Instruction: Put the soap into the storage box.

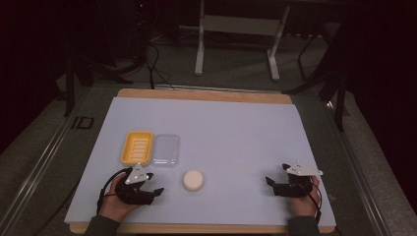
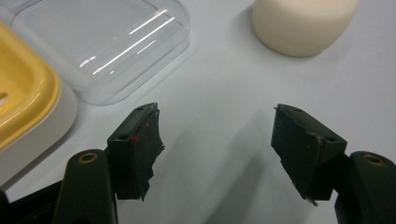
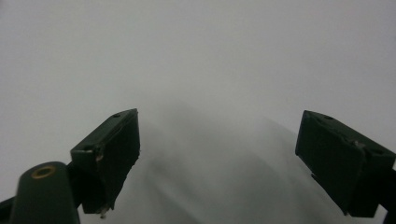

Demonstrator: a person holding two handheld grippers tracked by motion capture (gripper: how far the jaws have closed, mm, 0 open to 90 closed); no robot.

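Observation:
A round cream soap bar (image 1: 193, 180) lies on the white mat (image 1: 236, 132), just right of my left gripper (image 1: 153, 184). Behind that gripper sit a yellow ribbed soap dish (image 1: 136, 146) and, touching its right side, a clear plastic lid (image 1: 165, 150). In the left gripper view the left gripper (image 2: 215, 112) has its jaws apart over bare mat, with the soap bar (image 2: 303, 23) ahead to the right, the lid (image 2: 102, 42) ahead to the left and the dish (image 2: 23, 93) at the left edge. My right gripper (image 1: 277, 174) rests at the front right, and its jaws (image 3: 219, 114) stand apart with nothing between them.
The mat covers a wooden tabletop (image 1: 201, 94) whose edge shows at the back and front. Beyond the table, on the dark floor, stand a white metal frame (image 1: 236, 29) and loose cables (image 1: 152, 64). Metal rails run along both sides of the table.

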